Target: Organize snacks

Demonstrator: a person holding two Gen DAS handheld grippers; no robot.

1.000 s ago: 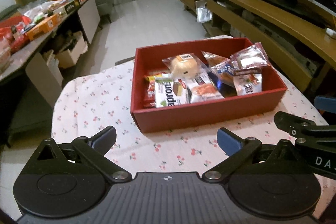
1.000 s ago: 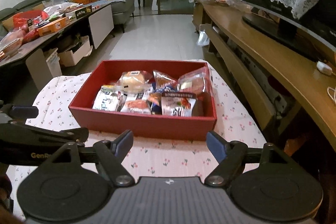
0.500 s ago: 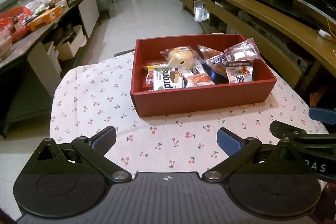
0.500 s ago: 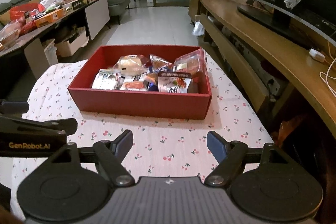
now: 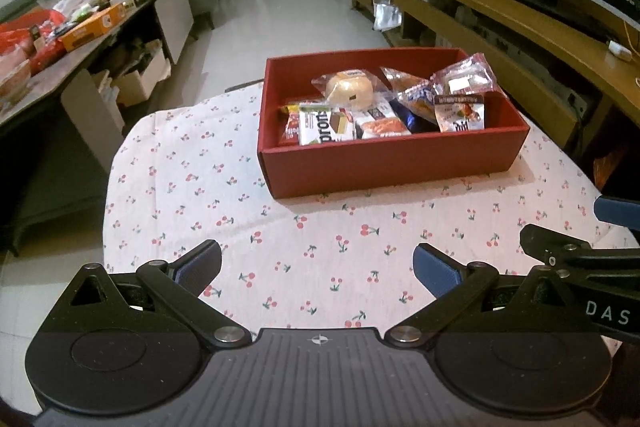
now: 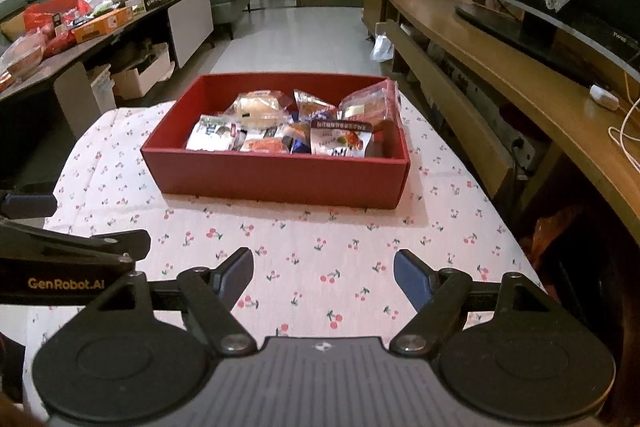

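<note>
A red box [image 5: 384,157] [image 6: 276,175] stands on the cherry-print tablecloth [image 5: 192,187] [image 6: 320,251] at the far side of the table. Inside it lie several wrapped snacks: a round bun in clear wrap [image 5: 349,89] [image 6: 256,105], a white and green wafer pack [image 5: 325,123], and a white pouch with red print [image 5: 460,111] [image 6: 340,139]. My left gripper [image 5: 316,263] hangs open over the near cloth, well short of the box, with nothing between its fingers. My right gripper [image 6: 323,273] is open and empty too, beside the left one.
A long side table [image 5: 80,27] on the left carries bags, boxes and a round fruit. A wooden TV bench [image 6: 500,39] with a screen under a lace cover runs along the right. White tiled floor [image 5: 288,11] lies beyond the table.
Both grippers have pulled back from the red box, which now looks smaller and farther off. More bare tablecloth shows in front of each gripper. Both stayed open.
</note>
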